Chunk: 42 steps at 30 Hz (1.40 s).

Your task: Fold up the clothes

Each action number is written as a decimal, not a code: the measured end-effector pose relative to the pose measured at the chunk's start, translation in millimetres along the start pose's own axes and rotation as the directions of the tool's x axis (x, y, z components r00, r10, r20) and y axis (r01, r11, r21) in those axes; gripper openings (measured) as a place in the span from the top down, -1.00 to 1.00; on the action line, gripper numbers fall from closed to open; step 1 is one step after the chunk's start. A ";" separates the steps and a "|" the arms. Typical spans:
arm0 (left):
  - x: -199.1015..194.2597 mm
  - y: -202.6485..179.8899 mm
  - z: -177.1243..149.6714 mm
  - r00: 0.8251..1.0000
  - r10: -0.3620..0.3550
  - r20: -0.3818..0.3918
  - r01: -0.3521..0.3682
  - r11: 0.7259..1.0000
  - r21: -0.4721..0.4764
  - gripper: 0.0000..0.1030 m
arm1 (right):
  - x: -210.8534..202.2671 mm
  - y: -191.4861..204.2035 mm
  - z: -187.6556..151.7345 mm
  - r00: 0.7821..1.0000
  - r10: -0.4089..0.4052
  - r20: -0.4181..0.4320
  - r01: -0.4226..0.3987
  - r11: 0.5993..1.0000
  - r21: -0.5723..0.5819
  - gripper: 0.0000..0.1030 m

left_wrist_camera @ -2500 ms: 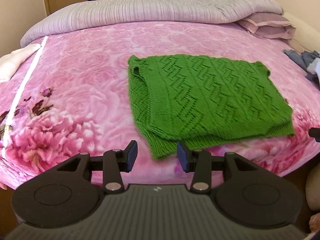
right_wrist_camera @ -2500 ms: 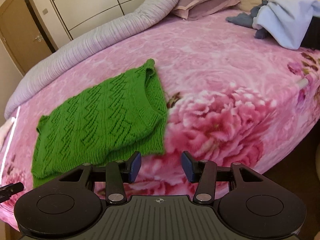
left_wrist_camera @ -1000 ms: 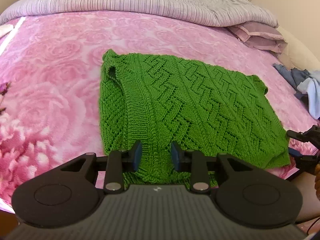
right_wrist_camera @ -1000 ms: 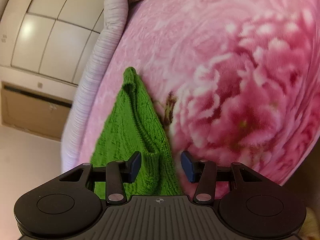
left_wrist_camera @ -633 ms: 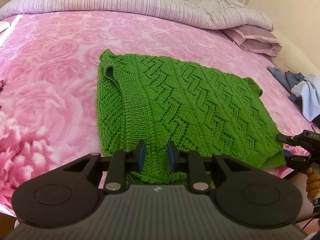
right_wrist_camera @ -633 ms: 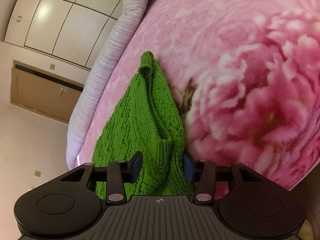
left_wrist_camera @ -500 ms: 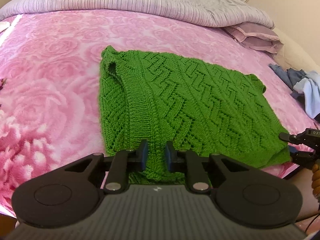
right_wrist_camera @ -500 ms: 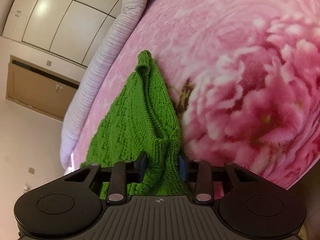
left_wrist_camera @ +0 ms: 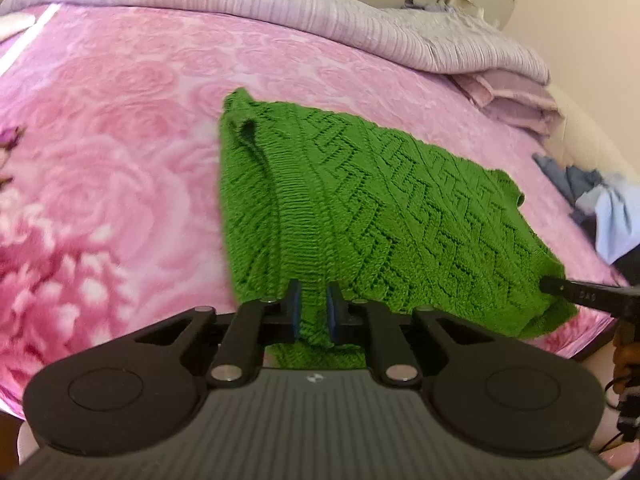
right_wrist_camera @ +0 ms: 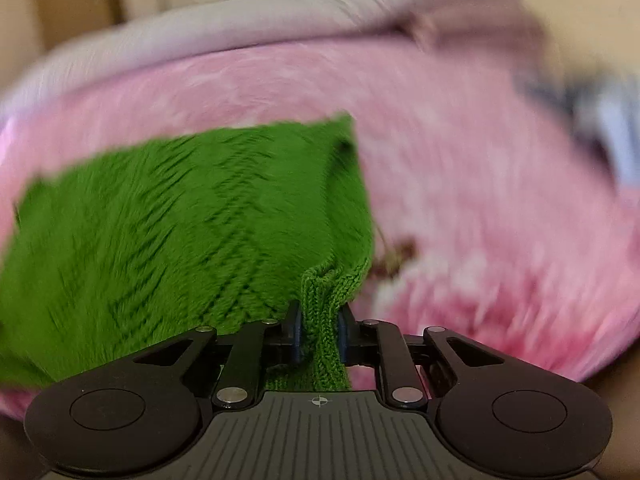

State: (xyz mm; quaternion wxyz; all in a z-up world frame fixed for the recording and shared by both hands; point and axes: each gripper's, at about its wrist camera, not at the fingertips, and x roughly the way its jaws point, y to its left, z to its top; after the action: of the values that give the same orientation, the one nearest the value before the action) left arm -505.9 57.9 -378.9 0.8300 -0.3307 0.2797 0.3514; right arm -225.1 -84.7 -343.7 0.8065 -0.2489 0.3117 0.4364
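Pinching the near edge of the green sweater (left_wrist_camera: 360,208), the left gripper (left_wrist_camera: 311,312) sits at bottom centre of the left view, w/ knit bunched between its blue pads. Sweater lies on the pink blanket (left_wrist_camera: 100,168), centre frame. Right gripper (right_wrist_camera: 318,330) likewise clamps a ribbed fold at bottom centre of its blurred view. Only the left view shows the grey quilt (left_wrist_camera: 280,12) sharply, the blue clothes (left_wrist_camera: 600,204) at right edge, and the right gripper's black tip.

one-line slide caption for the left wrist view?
Left hand-held gripper shut on the near edge of a green knit sweater lying on a pink floral bedspread.
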 end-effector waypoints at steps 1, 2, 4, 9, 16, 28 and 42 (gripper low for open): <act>-2.6 4.3 -0.2 1.000 -0.012 0.003 0.012 1.000 -0.021 0.81 | -8.8 12.8 1.1 0.999 -0.001 0.052 0.004 0.999 -0.054 0.72; -4.7 8.8 -0.3 1.000 -0.025 0.005 0.025 0.999 -0.043 0.81 | -17.7 25.2 2.3 0.995 0.003 0.103 0.008 0.994 -0.106 0.73; -9.0 17.8 0.1 0.999 -0.043 0.010 0.044 0.995 -0.085 0.81 | -35.4 51.2 7.1 0.976 0.089 0.201 -0.047 0.977 -0.206 0.73; -20.5 35.2 -2.4 1.000 -0.016 0.021 0.019 0.991 -0.129 0.81 | -57.8 113.5 9.5 0.902 0.358 0.241 -0.245 0.885 -0.396 0.74; -30.5 50.6 -4.8 1.000 -0.012 0.014 0.015 0.986 -0.168 0.81 | -18.2 176.5 -12.0 0.868 0.496 0.012 -0.437 0.776 -0.454 0.60; -26.1 44.1 30.8 0.996 -0.085 0.012 0.086 0.981 -0.174 0.72 | -24.3 78.3 38.3 0.853 0.515 0.082 -0.485 0.842 -0.237 0.01; 102.8 33.4 145.2 0.980 -0.177 -0.085 0.153 0.960 -0.235 0.07 | 171.3 27.2 148.1 0.878 0.350 -0.326 -0.334 0.937 0.104 0.01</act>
State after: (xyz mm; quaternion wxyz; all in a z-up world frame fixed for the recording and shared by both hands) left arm -436.5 224.9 -371.6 0.7974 -0.4637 0.2525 0.2924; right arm -133.4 122.5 -369.6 0.6561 -0.2435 0.4947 0.5152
